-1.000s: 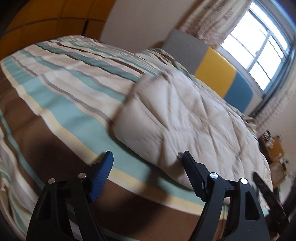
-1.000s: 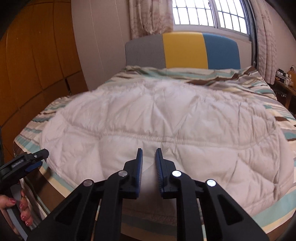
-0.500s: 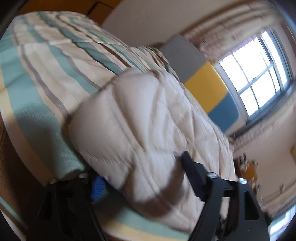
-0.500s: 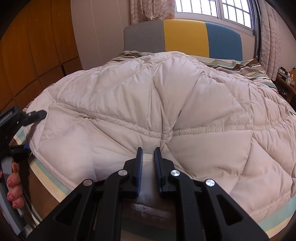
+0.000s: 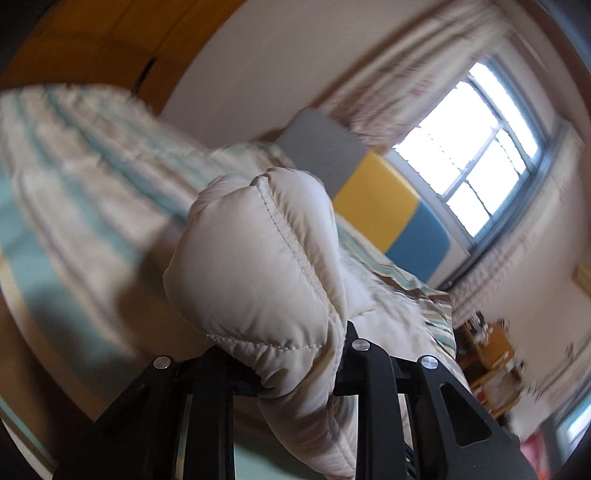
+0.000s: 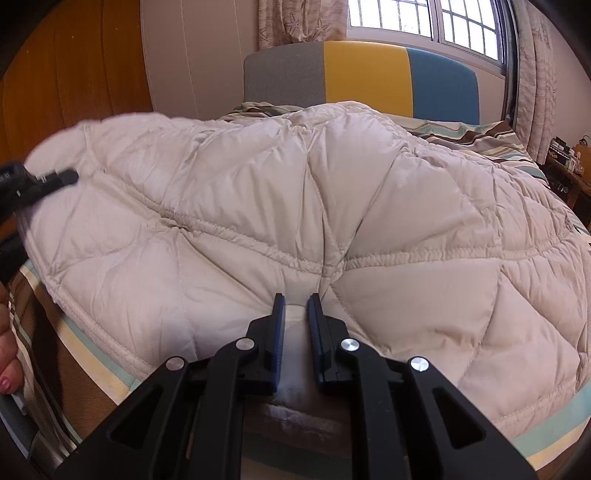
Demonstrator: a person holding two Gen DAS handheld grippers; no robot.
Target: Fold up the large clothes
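You have the quilted coat (image 6: 332, 206) spread across the striped bed (image 6: 498, 136), its long axis seemingly running from you toward the headboard (image 6: 365, 81), though which end is the collar is not clear; your right gripper (image 6: 296, 310) is clenched on the near hem, pinning it for the fold; your left gripper (image 5: 299, 376) is closing on a puffy corner, fabric bunched between its jaws, lifted ready to carry over.

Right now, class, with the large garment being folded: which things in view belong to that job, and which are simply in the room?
Part of the job:
- quilted cream coat
- left gripper, closing on its corner
- right gripper, shut on its edge

Just there:
- striped bedspread
- headboard
- curtains
- window
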